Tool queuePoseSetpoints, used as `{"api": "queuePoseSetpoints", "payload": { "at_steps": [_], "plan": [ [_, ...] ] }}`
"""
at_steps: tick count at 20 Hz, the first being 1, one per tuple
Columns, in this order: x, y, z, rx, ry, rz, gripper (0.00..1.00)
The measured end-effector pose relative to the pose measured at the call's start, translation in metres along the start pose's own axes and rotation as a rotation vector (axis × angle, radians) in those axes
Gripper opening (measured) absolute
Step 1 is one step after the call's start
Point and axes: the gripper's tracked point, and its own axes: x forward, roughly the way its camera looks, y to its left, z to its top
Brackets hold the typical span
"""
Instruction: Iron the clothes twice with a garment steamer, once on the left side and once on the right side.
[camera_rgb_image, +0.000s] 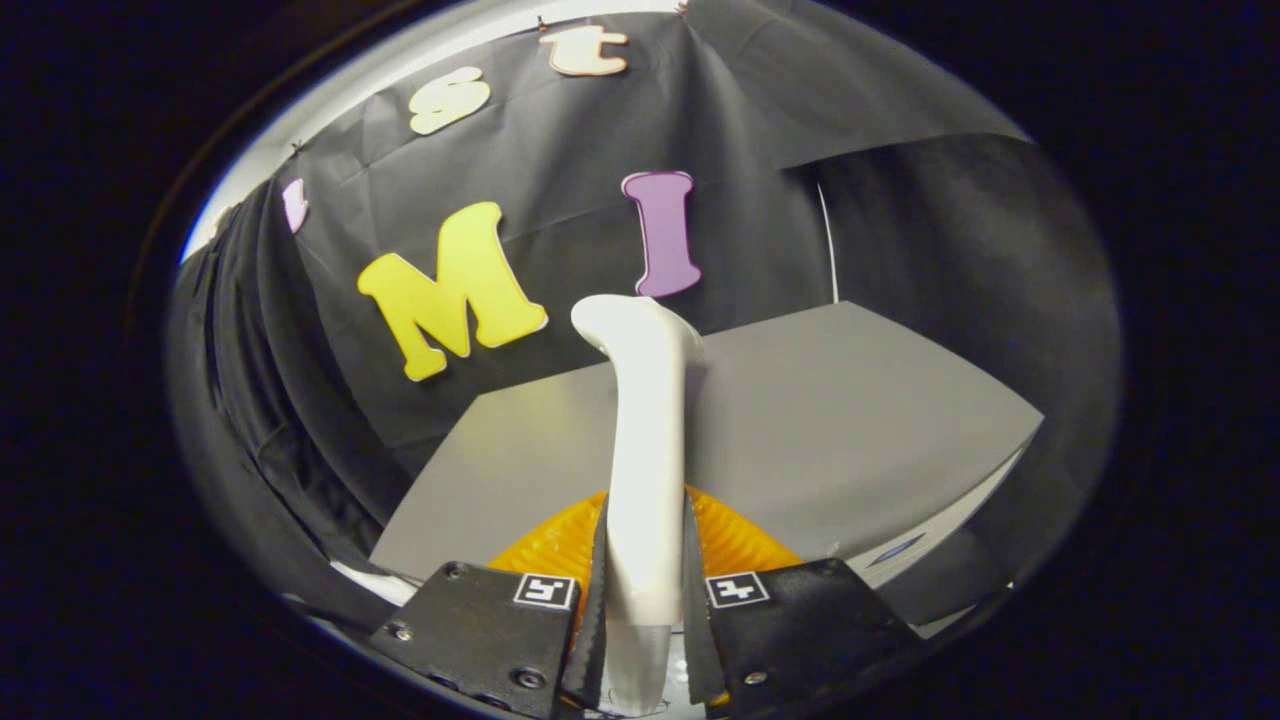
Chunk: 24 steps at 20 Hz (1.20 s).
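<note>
A white garment steamer (645, 440) stands up between my fingers, its handle running forward and its head bent over beyond them. My gripper (645, 580) is shut on the steamer's handle, with both fingers pressing its sides. Right under the fingers lies an orange ribbed plate (735, 540), partly hidden by the steamer and the fingers. No garment can be made out; dark cloth (250, 400) hangs off to the left of the table.
A grey table top (850, 420) stretches ahead of the fingers, with its front right edge falling away. The black booth wall rises behind it. A thin white line (828, 240) runs down the wall at the back right.
</note>
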Motion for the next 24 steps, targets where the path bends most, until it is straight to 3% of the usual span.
{"api": "queuePoseSetpoints", "payload": {
  "at_steps": [13, 24],
  "plan": [
    [-0.116, 0.155, 0.057, -0.064, -0.216, 0.132, 0.34],
    [-0.168, 0.306, 0.086, -0.090, -0.315, 0.295, 0.34]
  ]
}}
